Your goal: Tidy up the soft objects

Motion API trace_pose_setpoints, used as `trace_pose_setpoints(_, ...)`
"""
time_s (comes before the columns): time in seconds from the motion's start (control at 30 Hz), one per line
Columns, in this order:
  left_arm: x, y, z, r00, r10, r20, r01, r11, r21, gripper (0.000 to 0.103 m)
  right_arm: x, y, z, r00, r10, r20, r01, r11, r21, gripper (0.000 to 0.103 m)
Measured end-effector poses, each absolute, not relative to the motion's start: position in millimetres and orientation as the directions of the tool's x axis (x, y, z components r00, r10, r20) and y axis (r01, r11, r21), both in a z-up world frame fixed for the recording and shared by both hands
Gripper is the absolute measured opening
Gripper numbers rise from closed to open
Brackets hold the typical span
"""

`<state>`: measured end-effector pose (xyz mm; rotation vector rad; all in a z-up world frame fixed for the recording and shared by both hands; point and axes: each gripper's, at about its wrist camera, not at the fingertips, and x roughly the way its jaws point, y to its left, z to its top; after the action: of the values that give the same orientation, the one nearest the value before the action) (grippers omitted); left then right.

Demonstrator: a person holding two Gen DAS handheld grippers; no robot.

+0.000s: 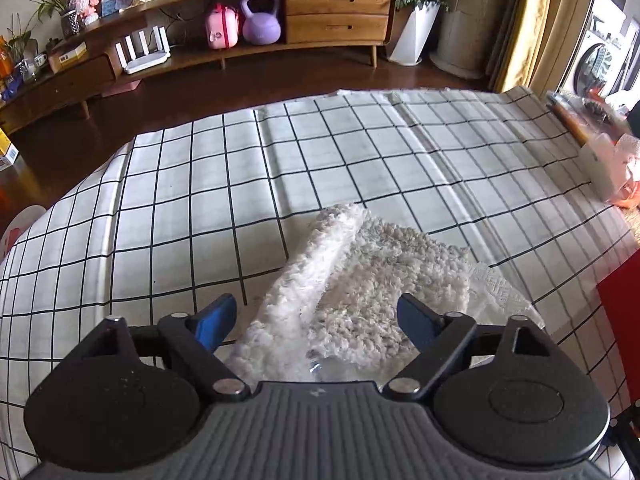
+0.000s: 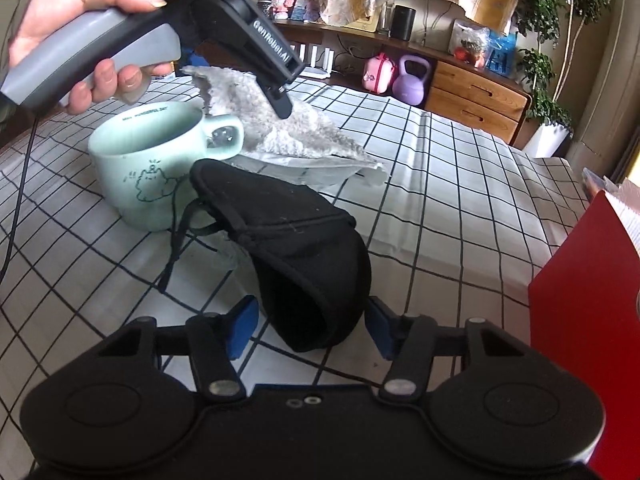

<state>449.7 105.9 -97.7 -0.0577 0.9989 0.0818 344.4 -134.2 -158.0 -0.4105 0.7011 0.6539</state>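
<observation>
A fluffy white-grey cloth (image 1: 360, 272) in a clear plastic wrapper lies on the checked tablecloth (image 1: 200, 200). My left gripper (image 1: 316, 316) stands open around the cloth's near end, its blue pads on either side. The right wrist view shows the same cloth (image 2: 296, 136) behind a mug, with the left gripper (image 2: 282, 106), held by a hand (image 2: 80, 20), tilted down onto it. A black soft pouch (image 2: 304, 256) with a cord lies in front. My right gripper (image 2: 312, 330) straddles the pouch's near end; a sliver of cloth shows beside the left pad, so it is open.
A pale green mug (image 2: 152, 176) stands just left of the pouch and cloth. A red box (image 2: 580, 300) sits at the table's right edge, also seen as a red box (image 1: 624, 312). A wrapped pink item (image 1: 612, 168) lies far right. A wooden sideboard (image 1: 336, 12) is beyond.
</observation>
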Motion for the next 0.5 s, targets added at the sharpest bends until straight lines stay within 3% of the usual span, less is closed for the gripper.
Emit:
trace_pose_setpoints(0.07,451.7,105.6,-101.3,0.524,0.044,-0.851,-0.098,0.995,-0.009,0.056,345.6,-134.8,-158.8,0.582,0.409,-0.703,-0.67,0.731,-0.129,0.049)
trace_pose_setpoints(0.23,452.0,109.8,-102.6,0.519,0.033,-0.854,-0.124,0.992,-0.037,0.032,342.7,-139.1,-157.1,0.582,0.419,-0.697,-0.666,0.738,-0.113,0.041)
trace_pose_setpoints(0.3,450.7,111.2,-100.6,0.525,0.032,-0.85,-0.13,0.991,-0.043,0.028,341.2,-141.5,-155.4,0.586,0.421,-0.692,-0.661,0.742,-0.108,0.037)
trace_pose_setpoints(0.37,449.5,110.7,-99.1,0.529,0.033,-0.848,-0.125,0.991,-0.04,0.017,340.9,-144.1,-153.8,0.588,0.424,-0.688,-0.654,0.75,-0.097,0.029)
trace_pose_setpoints(0.5,446.5,105.2,-96.1,0.542,0.046,-0.839,-0.122,0.992,-0.023,0.012,342.6,-153.1,-149.5,0.581,0.438,-0.686,-0.63,0.776,-0.038,0.012)
